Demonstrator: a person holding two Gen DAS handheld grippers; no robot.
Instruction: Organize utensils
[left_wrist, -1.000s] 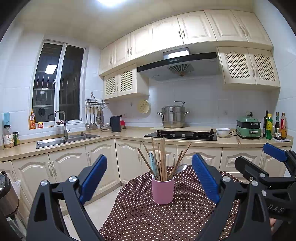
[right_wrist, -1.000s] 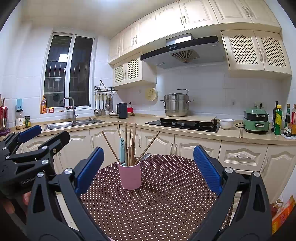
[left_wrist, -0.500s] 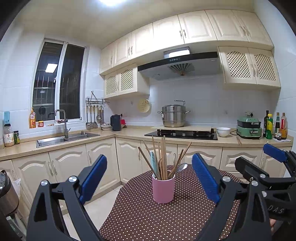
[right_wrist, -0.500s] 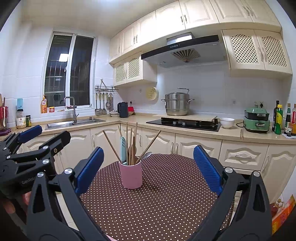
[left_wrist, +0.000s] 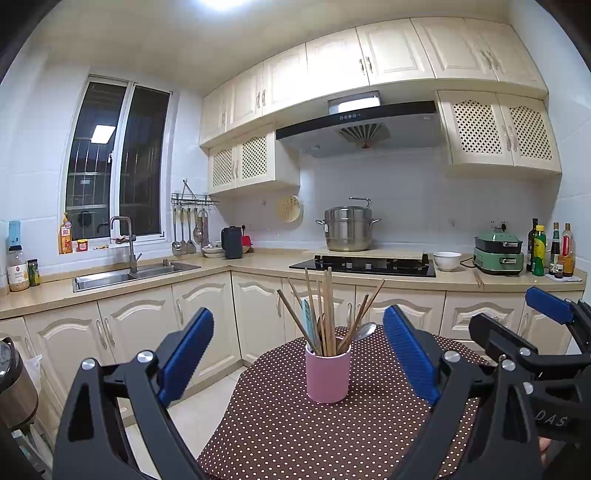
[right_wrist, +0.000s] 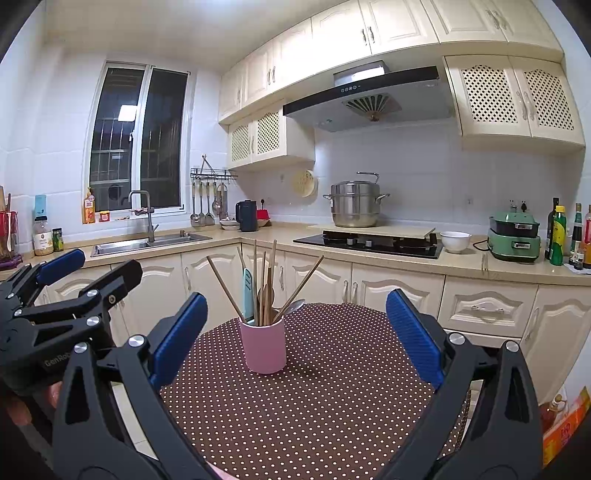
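Note:
A pink cup (left_wrist: 328, 376) stands on a round table with a brown polka-dot cloth (left_wrist: 295, 435). It holds several wooden chopsticks (left_wrist: 327, 310), a pale blue utensil and a metal spoon (left_wrist: 364, 330). The cup also shows in the right wrist view (right_wrist: 263, 347) with the chopsticks (right_wrist: 269, 280). My left gripper (left_wrist: 295, 354) is open and empty, held back from the cup. My right gripper (right_wrist: 295, 339) is open and empty, the cup left of its centre. Each gripper shows at the edge of the other's view.
Cream kitchen cabinets (left_wrist: 207, 321) and a counter run behind the table, with a sink (left_wrist: 122, 275), a hob (left_wrist: 364, 264) with a steel pot (left_wrist: 347, 229), a white bowl (left_wrist: 447, 260) and bottles (left_wrist: 550, 251). Floor lies left of the table.
Both views have shifted very slightly; the cup sits a touch further right in each. Both grippers stay open and empty.

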